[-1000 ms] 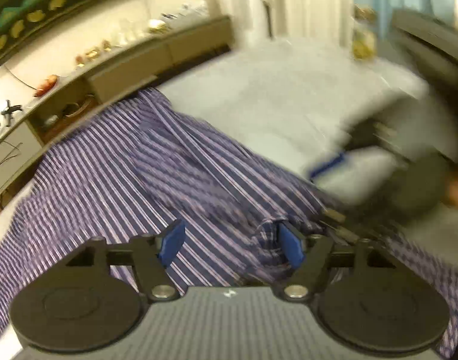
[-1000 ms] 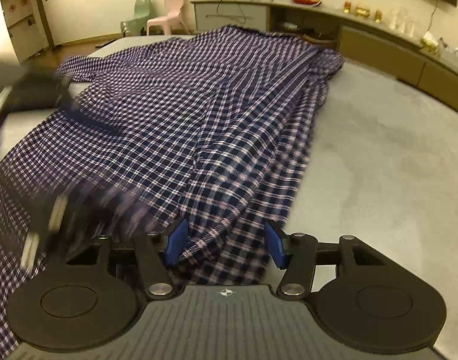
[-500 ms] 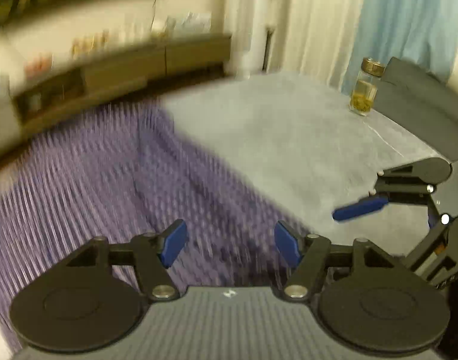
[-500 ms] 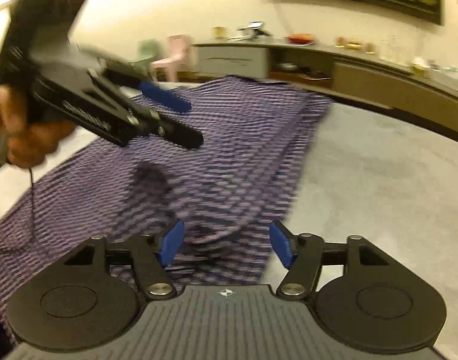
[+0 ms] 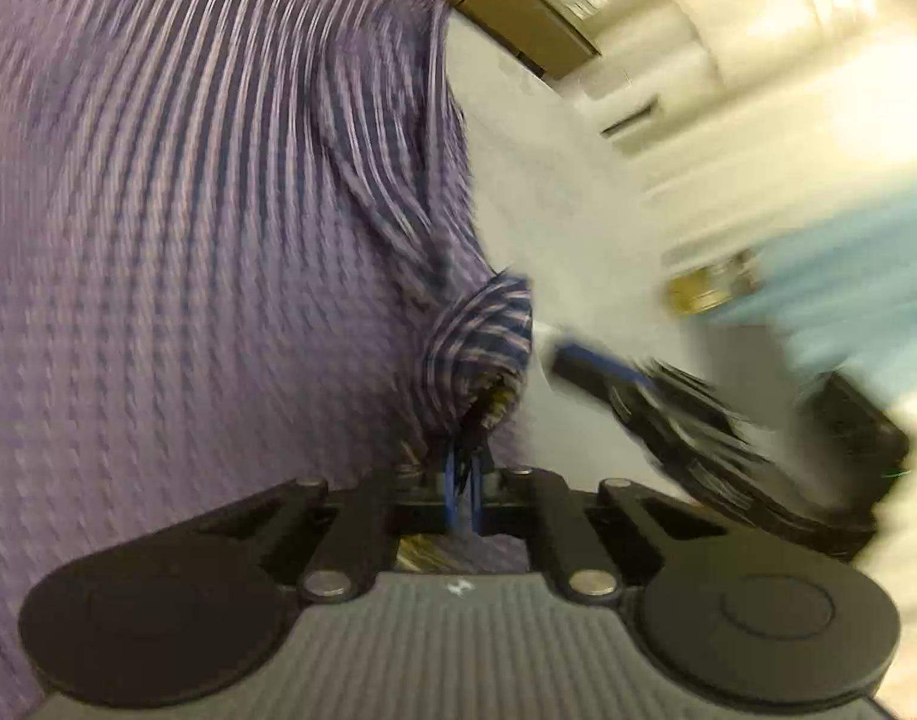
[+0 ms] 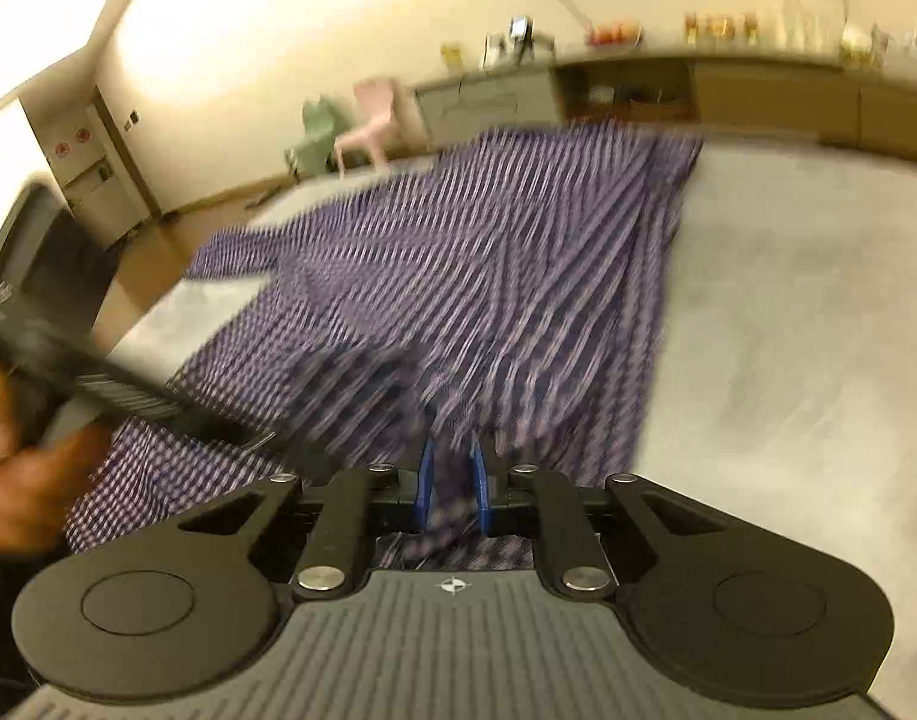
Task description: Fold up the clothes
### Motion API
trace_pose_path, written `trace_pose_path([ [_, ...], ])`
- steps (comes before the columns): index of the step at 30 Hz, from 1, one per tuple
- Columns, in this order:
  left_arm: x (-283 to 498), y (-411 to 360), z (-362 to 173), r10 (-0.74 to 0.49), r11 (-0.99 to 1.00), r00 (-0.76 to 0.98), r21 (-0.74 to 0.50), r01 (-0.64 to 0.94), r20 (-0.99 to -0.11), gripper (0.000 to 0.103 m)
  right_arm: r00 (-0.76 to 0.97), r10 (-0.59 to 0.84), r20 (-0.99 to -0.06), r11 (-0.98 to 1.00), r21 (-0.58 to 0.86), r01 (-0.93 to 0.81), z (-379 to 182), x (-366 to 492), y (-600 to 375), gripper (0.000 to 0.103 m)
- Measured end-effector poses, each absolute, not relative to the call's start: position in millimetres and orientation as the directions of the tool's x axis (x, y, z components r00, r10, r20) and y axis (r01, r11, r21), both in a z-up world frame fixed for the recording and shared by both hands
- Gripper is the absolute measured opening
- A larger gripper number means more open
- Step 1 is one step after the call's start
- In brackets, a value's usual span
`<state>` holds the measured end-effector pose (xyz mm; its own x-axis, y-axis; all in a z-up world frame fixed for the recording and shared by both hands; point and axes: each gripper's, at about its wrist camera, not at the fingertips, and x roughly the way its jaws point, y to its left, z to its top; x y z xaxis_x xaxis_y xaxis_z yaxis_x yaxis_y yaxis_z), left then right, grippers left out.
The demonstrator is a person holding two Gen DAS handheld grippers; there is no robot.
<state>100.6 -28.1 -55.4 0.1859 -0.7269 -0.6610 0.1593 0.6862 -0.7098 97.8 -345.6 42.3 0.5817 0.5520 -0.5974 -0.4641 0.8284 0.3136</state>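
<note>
- Your left gripper (image 5: 464, 483) is closing, blue pads pinching a bunched fold of the plaid shirt (image 5: 218, 240).
- Your right gripper (image 6: 452, 492) is closing on the shirt's near edge.
- The shirt lies spread across the grey bed (image 6: 788, 330), the sideboard (image 6: 758, 96) beyond it.

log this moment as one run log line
left gripper: closing on shirt | right gripper: closing on shirt | surface: grey bed

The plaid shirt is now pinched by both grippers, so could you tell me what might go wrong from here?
1. The left gripper, its jaws closing, holds only a small bunched wad of the plaid shirt; it might slip out when lifted.
2. The right gripper, also closing, pinches a wrinkled edge, so creases may get folded in.
3. Both views are blurred by motion and the grippers are close together; they could collide over the grey bed cover.
</note>
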Motion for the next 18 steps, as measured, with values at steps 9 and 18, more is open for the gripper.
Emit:
trace_pose_path([
  [9,60,-58,-11,-0.487,0.821,0.378,-0.265,0.505,-0.787,0.029,0.596,0.487,-0.639,0.859,0.225,-0.46,29,99,-330,0.022],
  [18,143,-84,67,-0.432,0.796,0.559,-0.007,0.605,-0.707,0.047,0.586,0.428,-0.688,0.878,0.163,-0.449,19,102,-307,0.029],
])
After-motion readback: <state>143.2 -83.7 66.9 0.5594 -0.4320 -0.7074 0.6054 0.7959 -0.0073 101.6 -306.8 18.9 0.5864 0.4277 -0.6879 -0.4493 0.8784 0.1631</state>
